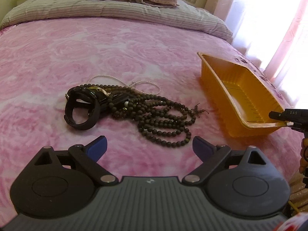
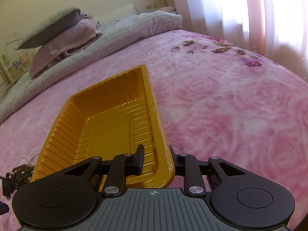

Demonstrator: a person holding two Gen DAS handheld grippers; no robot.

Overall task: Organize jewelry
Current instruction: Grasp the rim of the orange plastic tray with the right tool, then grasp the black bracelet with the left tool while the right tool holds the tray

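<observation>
Centre left of the left wrist view: the black watch (image 1: 81, 107) and dark bead strands (image 1: 163, 121) are lying tangled on the pink blanket (image 1: 57, 57). The left gripper (image 1: 149, 147) is hovering spread wide. One snagged strand would likely drag its neighbours. Lower centre, right view: the right gripper (image 2: 156, 158) is pinching the yellow tray (image 2: 63, 121) wall, long axis running toward the pillows (image 2: 63, 40); tipping is possible.
</observation>
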